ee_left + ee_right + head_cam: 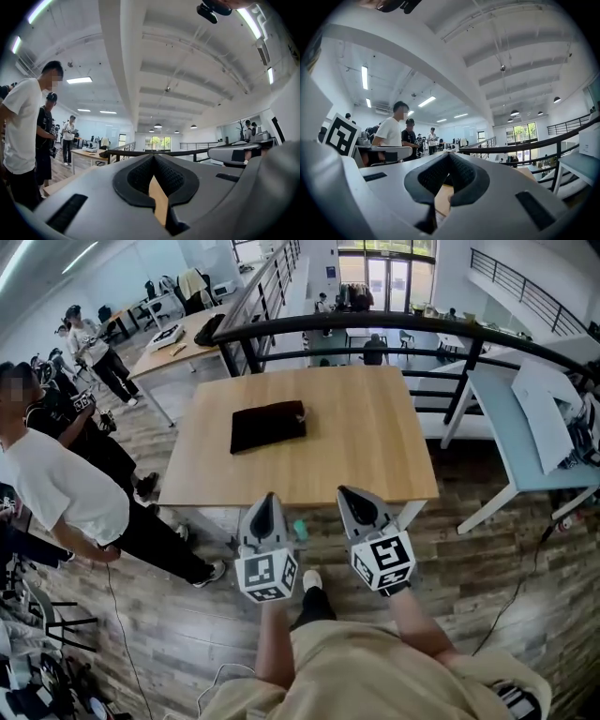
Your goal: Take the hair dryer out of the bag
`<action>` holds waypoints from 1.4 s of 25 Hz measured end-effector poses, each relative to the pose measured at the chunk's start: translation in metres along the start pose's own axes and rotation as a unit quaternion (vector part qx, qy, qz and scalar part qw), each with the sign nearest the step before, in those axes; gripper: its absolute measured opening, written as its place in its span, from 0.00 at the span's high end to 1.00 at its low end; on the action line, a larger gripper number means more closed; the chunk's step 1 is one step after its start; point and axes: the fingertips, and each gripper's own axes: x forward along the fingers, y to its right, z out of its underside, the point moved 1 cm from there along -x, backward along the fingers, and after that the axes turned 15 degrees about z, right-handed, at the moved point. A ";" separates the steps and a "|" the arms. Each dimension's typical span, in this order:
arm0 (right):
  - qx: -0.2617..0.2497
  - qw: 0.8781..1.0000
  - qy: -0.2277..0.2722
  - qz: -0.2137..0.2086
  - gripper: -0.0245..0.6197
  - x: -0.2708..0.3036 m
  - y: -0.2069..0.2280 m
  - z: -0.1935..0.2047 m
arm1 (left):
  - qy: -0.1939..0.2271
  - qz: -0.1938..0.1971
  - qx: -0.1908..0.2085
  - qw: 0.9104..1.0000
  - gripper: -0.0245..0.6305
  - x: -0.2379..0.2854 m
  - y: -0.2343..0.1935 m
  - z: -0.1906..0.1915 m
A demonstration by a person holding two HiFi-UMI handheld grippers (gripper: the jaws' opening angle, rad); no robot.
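Jaws together and empty on left gripper (268, 498) and right gripper (347, 493), at the wooden table (375, 451) near edge. The dark bag (268, 426) lies mid-table, well apart; hair dryer can't be seen.

The bag (268, 426), a dark, nearly black rectangular cloth pouch, lies flat on the light wooden table (375, 446), a little left of its centre and slightly skewed, with a small pale bit at its right edge.
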 end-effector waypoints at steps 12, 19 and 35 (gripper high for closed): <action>-0.012 1.000 -0.004 0.006 0.94 0.234 -0.051 0.006 | 0.003 0.024 -0.002 1.000 0.95 0.127 -0.199 -0.003; -0.014 1.000 -0.023 0.007 0.94 0.315 -0.060 0.027 | -0.019 0.044 -0.017 0.999 0.95 0.175 -0.263 0.018; -0.038 0.987 -0.150 -0.037 0.94 0.508 0.000 0.139 | -0.156 0.074 -0.051 0.984 0.95 0.349 -0.351 0.140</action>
